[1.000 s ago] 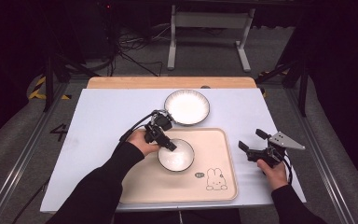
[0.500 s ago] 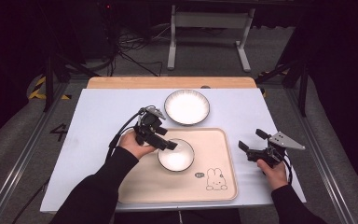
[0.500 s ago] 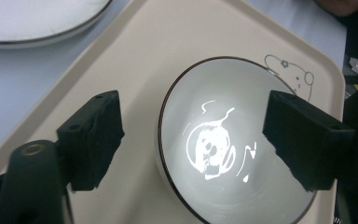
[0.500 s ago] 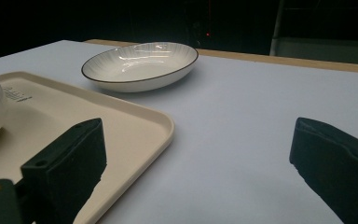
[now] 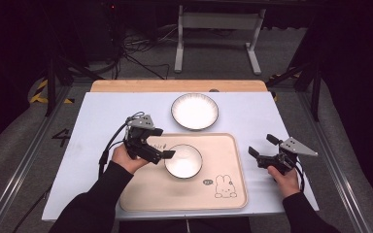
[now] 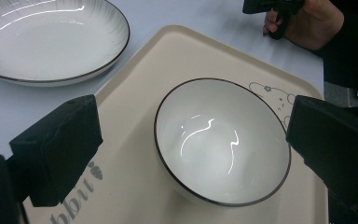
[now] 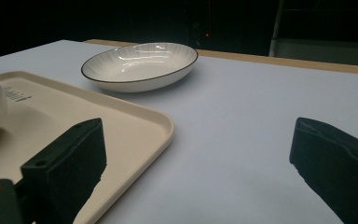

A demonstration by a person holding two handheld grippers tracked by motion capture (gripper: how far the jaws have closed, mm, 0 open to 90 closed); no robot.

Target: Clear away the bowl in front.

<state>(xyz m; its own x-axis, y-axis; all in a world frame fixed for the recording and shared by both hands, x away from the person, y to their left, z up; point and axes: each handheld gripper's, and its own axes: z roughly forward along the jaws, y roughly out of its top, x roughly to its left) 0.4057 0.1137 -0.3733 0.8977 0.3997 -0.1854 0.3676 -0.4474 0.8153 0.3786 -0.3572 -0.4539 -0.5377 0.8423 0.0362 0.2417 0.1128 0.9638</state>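
Bowl: the white bowl (image 5: 183, 160) stands upright and empty on the beige tray (image 5: 233, 194), left of the tray's middle, near the printed rabbit (image 5: 222, 186). Nothing grips it.
Bowl, left gripper view: the bowl (image 6: 221, 142) sits between and beyond the two black jaws, clear of both.
Left gripper: the left gripper (image 5: 161, 144) is at the bowl's left rim, jaws spread wide, one jaw tip reaching over the tray toward the rim. Contact with the rim cannot be confirmed.
Change: one second ago the left gripper was directly over the bowl's far-left rim; it has since moved left and slightly back. The bowl has kept its place on the tray.
Meaning: judged from this, the bowl has been set down and released on the tray, and the left gripper is withdrawing.
Plate: the shallow white plate (image 5: 194, 111) lies on the white table (image 5: 97, 116), just beyond the tray's far edge, apart from the bowl. It is likely the next item to handle.
Right gripper: the right gripper (image 5: 263, 146) hovers right of the tray, jaws wide apart and holding nothing; it has stayed put.
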